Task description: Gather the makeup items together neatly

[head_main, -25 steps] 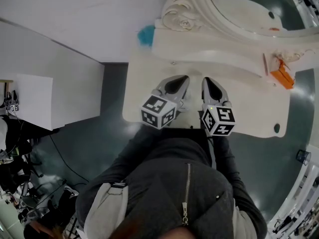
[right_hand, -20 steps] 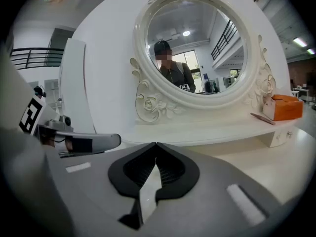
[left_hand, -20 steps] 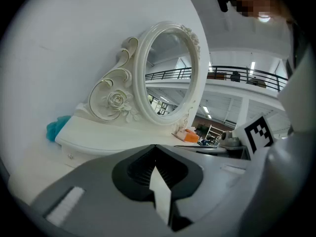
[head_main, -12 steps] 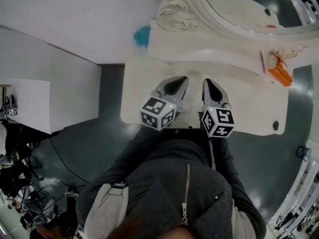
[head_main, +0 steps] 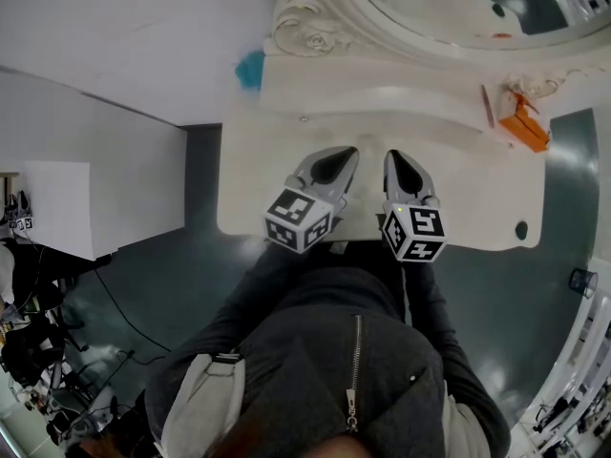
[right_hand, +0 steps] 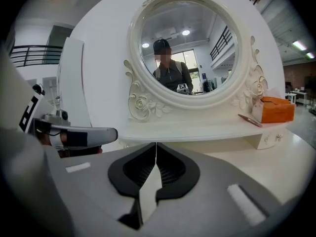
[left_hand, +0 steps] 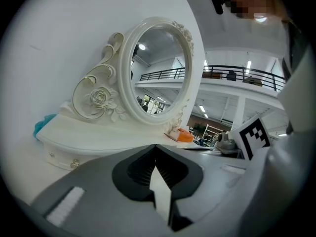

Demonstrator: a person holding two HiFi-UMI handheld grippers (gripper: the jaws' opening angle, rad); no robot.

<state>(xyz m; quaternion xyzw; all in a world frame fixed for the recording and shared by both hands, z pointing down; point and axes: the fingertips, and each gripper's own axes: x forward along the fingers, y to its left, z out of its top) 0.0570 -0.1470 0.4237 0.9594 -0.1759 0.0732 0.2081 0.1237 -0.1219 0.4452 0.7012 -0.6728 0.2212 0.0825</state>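
As nothing is being carried, left gripper (head_main: 345, 152) and right gripper (head_main: 393, 155) are hovering pressed together, empty. Orange box (head_main: 528, 132) is sitting ahead-right, well apart.

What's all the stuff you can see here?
vanity table: one, white, before the person
mirror: one, white carved frame, table's back
orange box: one, orange, right end of the shelf
thin stick: one, reddish, beside the box
teal thing: one, teal, left end of the shelf
dark round thing: one, dark, table's front right corner
left gripper: one, grey, shut, empty, above the table
right gripper: one, grey, shut, empty, beside it
jacket: one, grey, on the person
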